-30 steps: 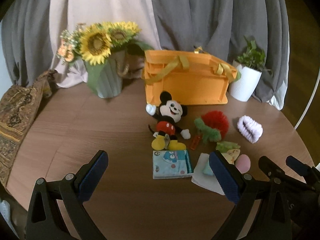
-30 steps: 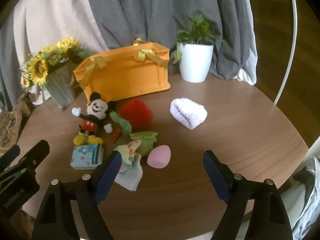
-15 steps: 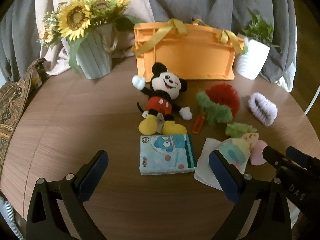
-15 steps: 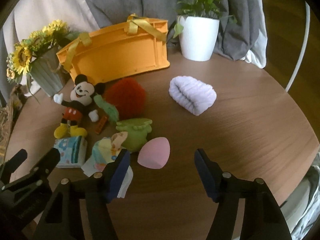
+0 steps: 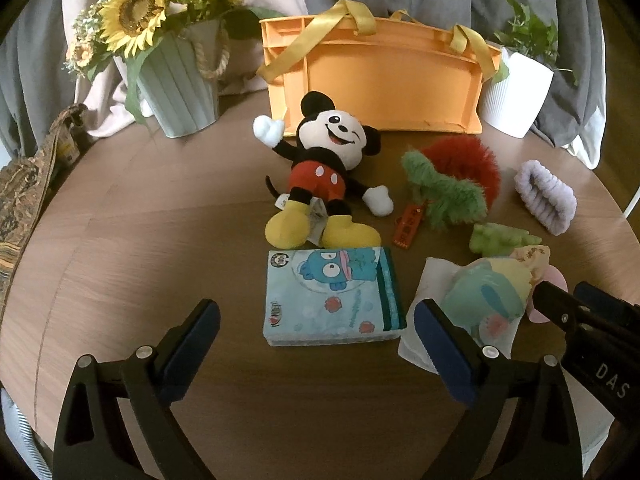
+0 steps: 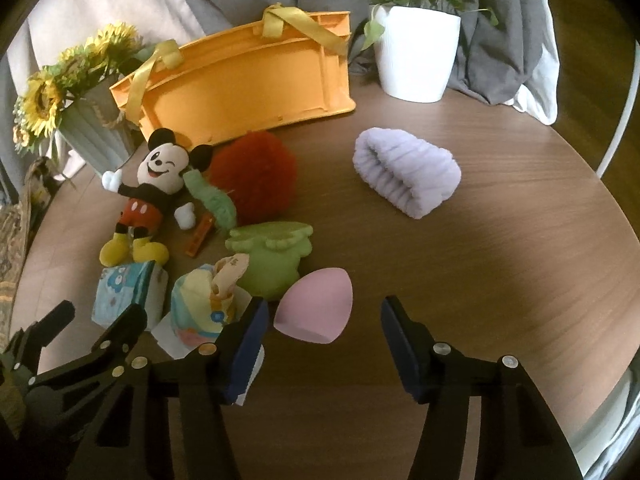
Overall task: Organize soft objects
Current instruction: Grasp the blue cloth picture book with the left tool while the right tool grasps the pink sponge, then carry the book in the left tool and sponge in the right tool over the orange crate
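Note:
Soft things lie on a round wooden table (image 5: 132, 240): a mouse plush (image 5: 324, 172), a light-blue tissue pack (image 5: 334, 298), a red and green fluffy toy (image 5: 452, 176), a green soft toy (image 6: 272, 256), a pastel cloth bundle (image 6: 208, 304), a pink sponge (image 6: 316, 312) and a lilac headband (image 6: 408, 172). My left gripper (image 5: 316, 332) is open, its fingers either side of the tissue pack's near end. My right gripper (image 6: 324, 332) has its jaws closing; the pink sponge lies between and just beyond the pads, untouched.
An orange basket (image 5: 376, 84) with yellow straps stands at the back, with a sunflower vase (image 5: 176, 80) to its left and a white plant pot (image 6: 416, 52) to its right. A small orange clip (image 5: 408, 226) lies by the plush. Grey curtains hang behind; a patterned cloth (image 5: 20, 196) drapes at left.
Both grippers have come down and forward toward the objects, which now look larger. The right gripper's jaws have narrowed around the space by the pink sponge.

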`<state>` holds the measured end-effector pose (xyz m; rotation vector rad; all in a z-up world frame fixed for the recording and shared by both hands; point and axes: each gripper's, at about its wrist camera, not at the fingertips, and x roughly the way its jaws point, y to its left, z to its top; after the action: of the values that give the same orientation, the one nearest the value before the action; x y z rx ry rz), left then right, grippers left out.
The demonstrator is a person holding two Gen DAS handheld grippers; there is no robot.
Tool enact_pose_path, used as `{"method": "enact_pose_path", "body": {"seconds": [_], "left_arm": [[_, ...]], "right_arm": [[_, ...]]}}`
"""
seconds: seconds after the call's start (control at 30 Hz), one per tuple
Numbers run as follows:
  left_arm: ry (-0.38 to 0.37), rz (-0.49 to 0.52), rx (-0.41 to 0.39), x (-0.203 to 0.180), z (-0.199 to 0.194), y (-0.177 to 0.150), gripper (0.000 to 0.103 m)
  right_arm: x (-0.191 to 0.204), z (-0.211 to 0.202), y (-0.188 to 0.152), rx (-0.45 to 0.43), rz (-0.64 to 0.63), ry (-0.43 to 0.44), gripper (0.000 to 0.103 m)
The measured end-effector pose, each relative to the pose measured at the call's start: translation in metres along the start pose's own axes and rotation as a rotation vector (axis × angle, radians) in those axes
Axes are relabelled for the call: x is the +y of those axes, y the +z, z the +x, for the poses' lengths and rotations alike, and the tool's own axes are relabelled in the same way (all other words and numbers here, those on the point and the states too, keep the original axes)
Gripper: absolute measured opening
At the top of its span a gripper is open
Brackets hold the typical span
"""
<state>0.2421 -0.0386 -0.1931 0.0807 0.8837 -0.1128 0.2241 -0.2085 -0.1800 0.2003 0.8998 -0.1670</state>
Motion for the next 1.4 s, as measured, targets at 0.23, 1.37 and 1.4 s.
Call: {"method": "enact_pose_path", "body": {"seconds": [0.23, 1.37, 1.4], "left_arm": [[-0.018, -0.007, 0.029, 0.0, 0.011, 0.0, 0.087], [-0.056, -0.02, -0.138, -0.009, -0.064, 0.04, 0.072], [-0.053, -0.017, -0.152, -0.01, -0.068, 0.042, 0.072]], "right_arm": [[0.001, 0.006, 0.002, 0.012, 0.0, 0.007, 0.053], [0.001, -0.049, 0.035, -0.127, -0.069, 0.094, 0.042], [0.001, -0.053, 0.037, -0.14, -0.071, 0.097, 0.042]]}}
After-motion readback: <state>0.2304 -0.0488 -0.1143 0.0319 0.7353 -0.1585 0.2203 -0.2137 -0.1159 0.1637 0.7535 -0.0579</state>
